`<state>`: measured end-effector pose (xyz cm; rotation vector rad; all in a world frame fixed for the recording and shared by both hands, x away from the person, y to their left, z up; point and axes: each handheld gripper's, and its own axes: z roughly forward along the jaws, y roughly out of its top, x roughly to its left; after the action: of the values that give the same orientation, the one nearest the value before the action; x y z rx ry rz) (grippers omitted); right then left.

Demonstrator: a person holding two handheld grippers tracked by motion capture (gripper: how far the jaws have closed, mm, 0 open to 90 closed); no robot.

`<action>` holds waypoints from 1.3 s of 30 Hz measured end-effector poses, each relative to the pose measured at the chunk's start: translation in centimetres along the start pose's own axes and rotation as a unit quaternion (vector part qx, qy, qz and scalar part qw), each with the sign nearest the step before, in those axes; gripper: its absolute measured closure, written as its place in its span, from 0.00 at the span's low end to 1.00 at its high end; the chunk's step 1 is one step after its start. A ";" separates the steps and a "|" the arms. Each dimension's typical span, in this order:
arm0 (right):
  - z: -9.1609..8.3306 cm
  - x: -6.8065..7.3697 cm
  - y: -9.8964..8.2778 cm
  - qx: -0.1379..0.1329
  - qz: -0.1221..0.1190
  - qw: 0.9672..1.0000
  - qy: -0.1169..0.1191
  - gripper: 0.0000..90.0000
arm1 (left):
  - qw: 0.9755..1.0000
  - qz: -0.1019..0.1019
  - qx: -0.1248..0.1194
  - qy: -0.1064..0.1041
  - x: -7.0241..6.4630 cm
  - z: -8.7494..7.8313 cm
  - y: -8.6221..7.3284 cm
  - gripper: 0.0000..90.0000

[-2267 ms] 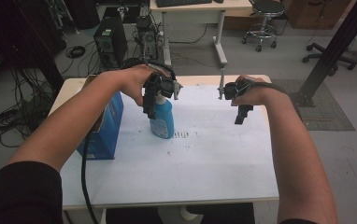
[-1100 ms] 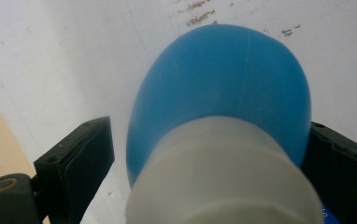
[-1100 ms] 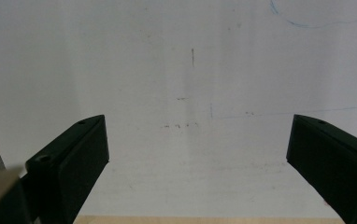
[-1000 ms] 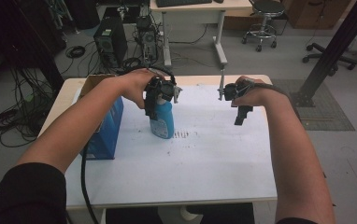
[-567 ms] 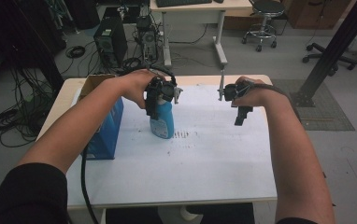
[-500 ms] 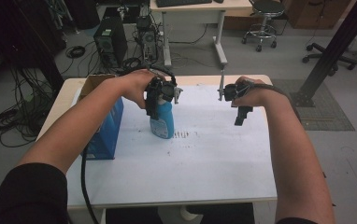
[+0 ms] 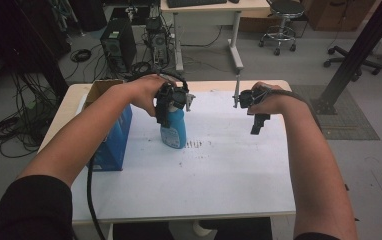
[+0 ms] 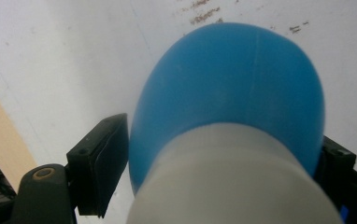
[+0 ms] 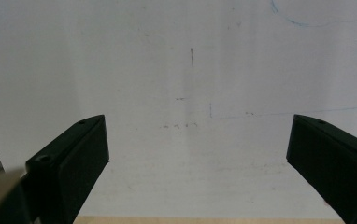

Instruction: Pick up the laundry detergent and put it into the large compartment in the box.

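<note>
I take the blue bottle (image 7: 174, 129) as my landmark. In the high view it stands upright on the white table top (image 7: 219, 170), left of the middle, with a blue box (image 7: 110, 137) just to its left at the table's edge and a patch of dark scribbles on the sheet just to its right. My left gripper (image 7: 165, 116) sits on top of the bottle, pointing down, the hand wrapped over it; from up there I cannot see how the jaws stand.

The left gripper view (image 8: 218, 186) settles that: I look straight down the bottle (image 8: 228, 88), its pale neck nearest the lens and the blue shoulder swelling beyond, one black jaw at each flank. The jaws have just been closing with the bottle between them. The right one lies against the blue shoulder, while the left one looks just off the plastic, so I cannot say the grip is firm.

My right gripper (image 7: 257, 127) hangs well to the right of the bottle, above bare sheet. Its own view (image 9: 197, 154) shows the jaws wide apart with nothing between them, just faint pen marks on the white surface (image 9: 190, 70) below.
</note>
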<state>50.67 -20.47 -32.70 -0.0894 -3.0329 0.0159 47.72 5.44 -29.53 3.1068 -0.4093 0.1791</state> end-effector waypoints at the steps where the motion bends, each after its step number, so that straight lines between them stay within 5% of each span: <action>1: 0.0 0.0 0.0 0.001 0.000 1.000 0.001 0.06 | 1.000 0.002 0.001 0.000 0.0 0.0 0.0 0.26; 20: 0.2 0.0 0.0 0.001 0.000 1.000 0.001 0.06 | 1.000 0.017 0.004 -0.012 0.0 0.0 0.2 0.39; 27: 0.3 0.0 0.1 0.003 0.000 1.000 0.003 0.06 | 0.999 0.031 0.008 -0.001 -0.4 -0.2 0.5 0.40; 39: 0.1 -0.1 0.1 0.000 0.003 1.000 0.003 0.06 | 1.000 0.006 0.002 -0.006 -1.1 -4.0 0.0 0.42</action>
<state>50.77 -20.42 -32.84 -0.0977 -3.0274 0.0156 46.21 5.82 -25.68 3.1104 -0.4290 0.1627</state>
